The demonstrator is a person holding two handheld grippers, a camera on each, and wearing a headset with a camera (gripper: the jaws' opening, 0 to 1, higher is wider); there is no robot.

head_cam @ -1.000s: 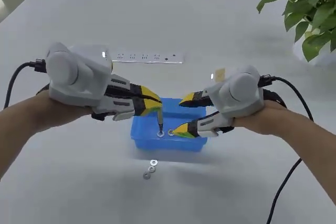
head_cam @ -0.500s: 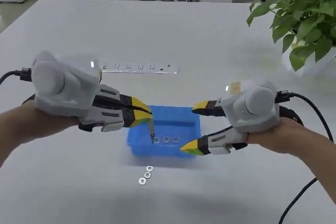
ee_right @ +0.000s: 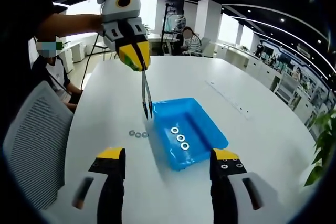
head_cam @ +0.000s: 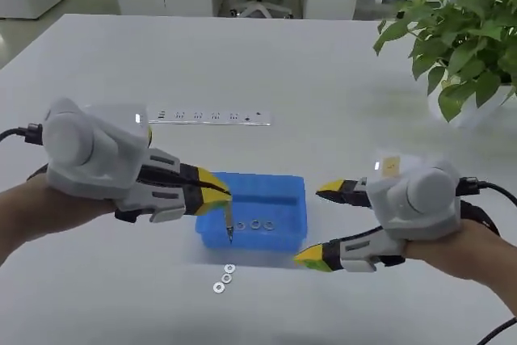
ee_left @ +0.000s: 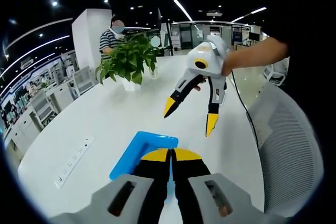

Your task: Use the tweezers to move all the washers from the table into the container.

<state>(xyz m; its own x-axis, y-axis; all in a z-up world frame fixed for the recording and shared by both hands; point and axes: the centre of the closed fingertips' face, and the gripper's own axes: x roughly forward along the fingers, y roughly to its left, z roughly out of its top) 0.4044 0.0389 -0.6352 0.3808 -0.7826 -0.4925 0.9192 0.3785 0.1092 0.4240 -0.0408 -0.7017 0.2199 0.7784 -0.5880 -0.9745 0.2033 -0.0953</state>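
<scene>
My left gripper [head_cam: 221, 198] is shut on slim metal tweezers [head_cam: 229, 224] that hang tips-down over the near left edge of the blue container [head_cam: 279, 187]. Three washers [head_cam: 255, 225] lie in a row inside the container. Three more washers [head_cam: 224, 278] sit on the white table just in front of it, below the tweezer tips. In the right gripper view the tweezers [ee_right: 146, 95] hover above those table washers [ee_right: 138, 135], beside the container [ee_right: 210, 129]. My right gripper [head_cam: 315, 224] stands open to the right of the container, holding nothing.
A white power strip [head_cam: 210, 117] lies beyond the container. A potted green plant [head_cam: 452, 46] stands at the back right. Cables trail from both grippers. Office chairs stand past the table's far edge. In the right gripper view a person sits at the left [ee_right: 50, 69].
The tweezers have drawn back from the washers inside the container toward its near left edge. My right gripper has moved right and away from the container, still open.
</scene>
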